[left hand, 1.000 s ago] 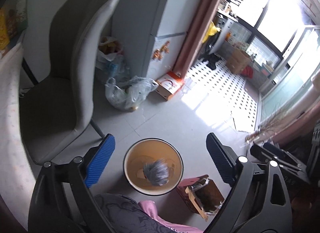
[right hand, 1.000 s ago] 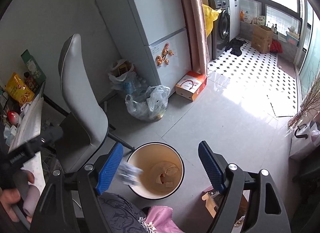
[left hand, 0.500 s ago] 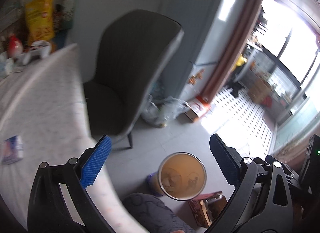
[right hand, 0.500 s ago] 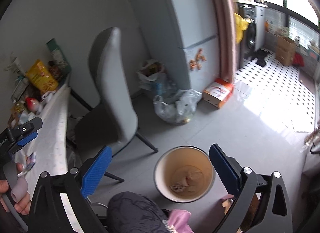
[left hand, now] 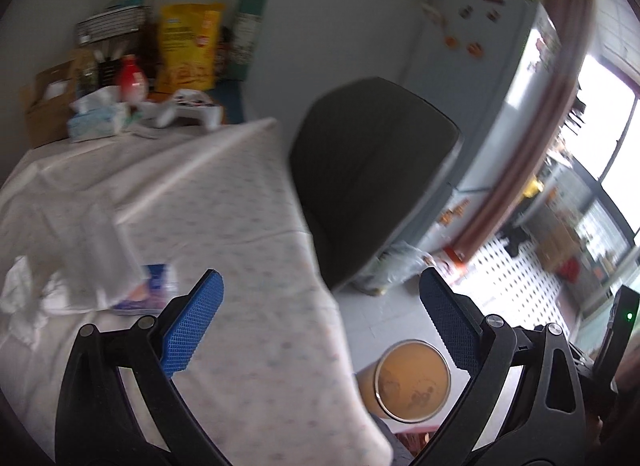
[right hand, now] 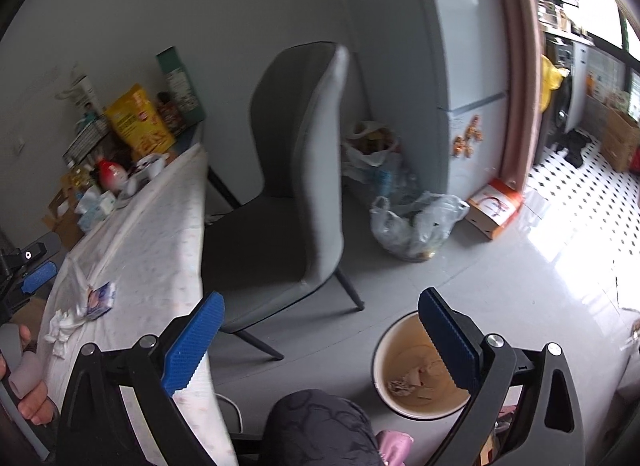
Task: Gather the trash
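Both grippers point(left hand: 320, 326) point(right hand: 318, 340) gaping, empty; table point(left hand: 224, 201) wrappers point(left hand: 132, 286) blurred.

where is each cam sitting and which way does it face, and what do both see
Left wrist: rides the left hand-held gripper, open, above the table, looking over the wrappers toward the chair; only its own fingers show.
Right wrist: rides the right hand-held gripper, open, facing floor and fridge; the person's knee and left hand show.
Shared: table, chair, wrappers, bin.
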Demonstrator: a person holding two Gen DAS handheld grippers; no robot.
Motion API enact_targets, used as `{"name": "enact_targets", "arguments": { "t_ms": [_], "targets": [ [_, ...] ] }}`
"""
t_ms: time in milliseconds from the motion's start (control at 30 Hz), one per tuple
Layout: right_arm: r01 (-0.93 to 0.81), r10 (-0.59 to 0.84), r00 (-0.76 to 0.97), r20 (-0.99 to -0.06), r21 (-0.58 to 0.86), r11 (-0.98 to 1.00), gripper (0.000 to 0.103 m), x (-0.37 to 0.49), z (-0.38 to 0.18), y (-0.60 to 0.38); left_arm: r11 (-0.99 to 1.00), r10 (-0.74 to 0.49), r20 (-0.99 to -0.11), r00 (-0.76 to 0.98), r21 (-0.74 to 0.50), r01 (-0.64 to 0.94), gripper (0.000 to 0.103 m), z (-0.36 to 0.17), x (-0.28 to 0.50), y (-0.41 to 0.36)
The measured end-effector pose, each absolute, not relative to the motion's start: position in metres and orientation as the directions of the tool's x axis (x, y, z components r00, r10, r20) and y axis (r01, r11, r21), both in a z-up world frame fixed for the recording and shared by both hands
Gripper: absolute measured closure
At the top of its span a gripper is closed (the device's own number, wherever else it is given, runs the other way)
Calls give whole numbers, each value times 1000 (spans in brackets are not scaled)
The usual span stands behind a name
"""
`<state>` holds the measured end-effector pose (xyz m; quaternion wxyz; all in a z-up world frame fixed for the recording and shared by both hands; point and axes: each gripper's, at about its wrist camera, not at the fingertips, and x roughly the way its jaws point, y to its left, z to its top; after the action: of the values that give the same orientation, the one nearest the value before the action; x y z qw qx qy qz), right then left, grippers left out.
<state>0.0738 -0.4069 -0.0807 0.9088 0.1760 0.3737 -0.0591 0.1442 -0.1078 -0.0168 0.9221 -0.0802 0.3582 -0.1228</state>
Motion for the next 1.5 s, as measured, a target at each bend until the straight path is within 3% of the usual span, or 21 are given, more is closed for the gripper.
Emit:
{"name": "enact_targets", "arguments": {
  "t_ms": [500,967,1233,1333,1400,1500],
  "targets": [
    [16,190,700,-688,280,960,8,118,-71,-302,953,-92,-616,782,-282,-110,6,-25,124,32],
    [-201,353,637,-685,295,934,8,150,-65,-198,873,96,-654,750,-307,-379,6,-54,101,154],
    [-277,395,599,-697,282,919,11,166,-67,-145,824,122,-691,712,-330,-461,6,-87,109,193],
    [-298,409,571,-712,285,911,16,175,-72,-127,814,132,-711,691,-320,-485,6,-101,116,201],
    [-307,422,556,-716,295,905,18,180,-75,-117,808,128,-722,680,-322,-494,7,-109,120,205],
    [-305,433,536,-725,312,900,20,187,-82,-106,807,96,-738,667,-335,-486,21,-120,128,207]
  ]
}}
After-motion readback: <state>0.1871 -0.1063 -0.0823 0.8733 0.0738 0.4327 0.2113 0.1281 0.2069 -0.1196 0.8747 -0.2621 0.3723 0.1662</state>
